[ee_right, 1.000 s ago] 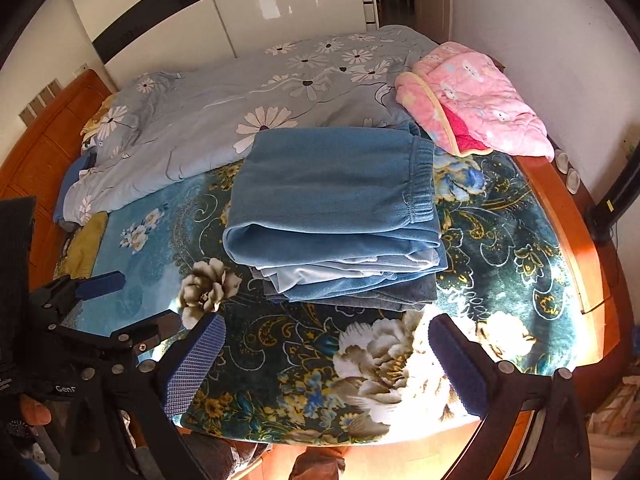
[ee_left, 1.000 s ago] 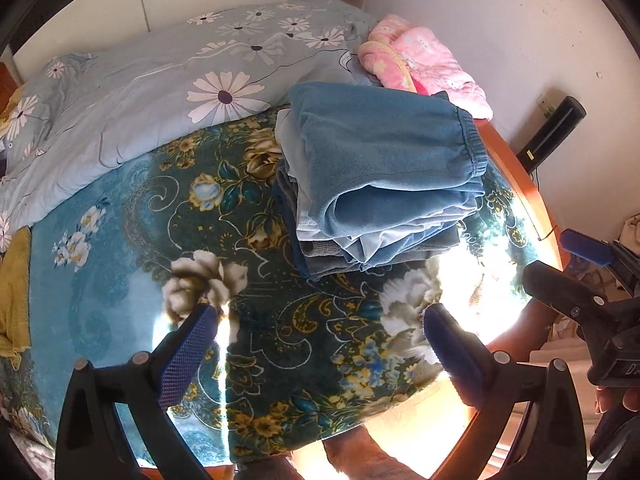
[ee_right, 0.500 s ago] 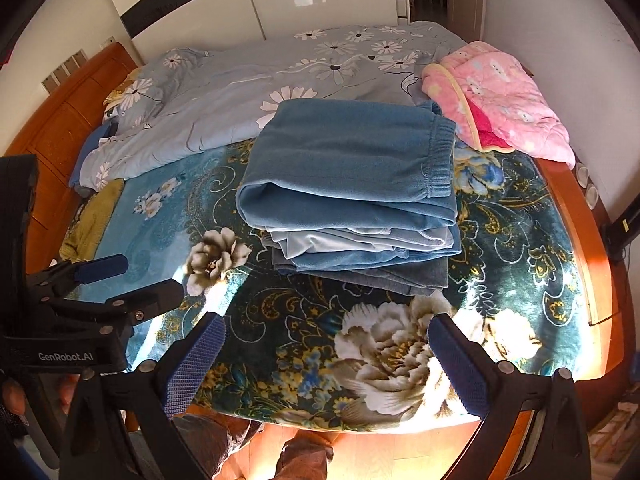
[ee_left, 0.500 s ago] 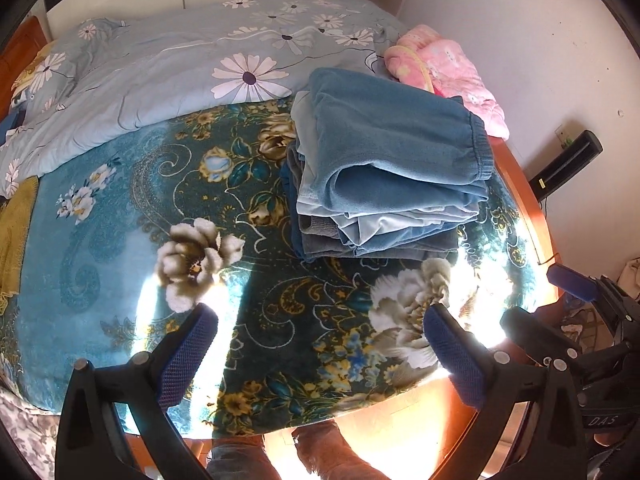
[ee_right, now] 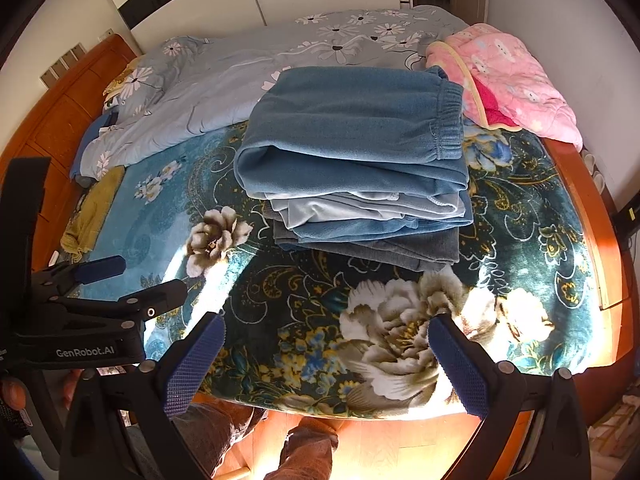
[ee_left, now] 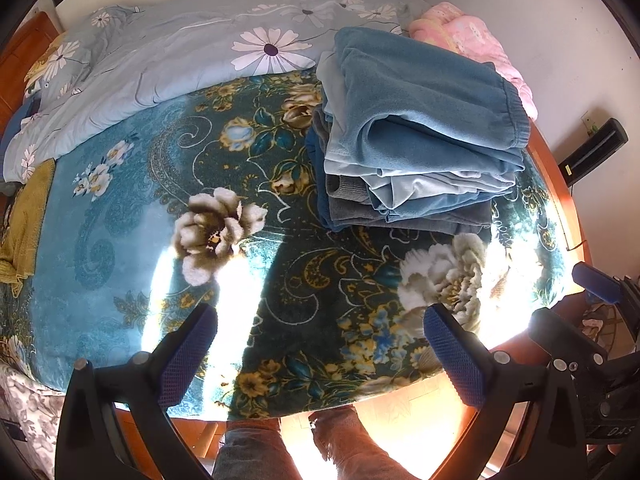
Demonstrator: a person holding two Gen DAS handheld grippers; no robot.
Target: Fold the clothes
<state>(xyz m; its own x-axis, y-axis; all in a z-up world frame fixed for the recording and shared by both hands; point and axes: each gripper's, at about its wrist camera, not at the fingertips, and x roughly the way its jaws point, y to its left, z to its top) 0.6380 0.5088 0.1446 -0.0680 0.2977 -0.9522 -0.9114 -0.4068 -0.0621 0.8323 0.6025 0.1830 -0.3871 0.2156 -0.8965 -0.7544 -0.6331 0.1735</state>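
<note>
- Left gripper (ee_left: 320,332) spread wide, 2 blue pads empty, held above the near edge of the bed.
- Right gripper (ee_right: 326,338) likewise agape and holding nothing, just beside the left.
- Stack of folded clothes (ee_right: 356,168) right of centre on the floral blanket (ee_right: 304,300): blue fleece with elastic waistband on top, pale blue and grey layers beneath, edges roughly squared.
- Daisy-print duvet (ee_right: 224,80) bunched behind the stack; pink quilted garment (ee_right: 508,80) at far right, near the stack.
- Yellow cloth (ee_left: 24,220) at far left; wooden bed frame (ee_right: 588,208), white wall beyond.
</note>
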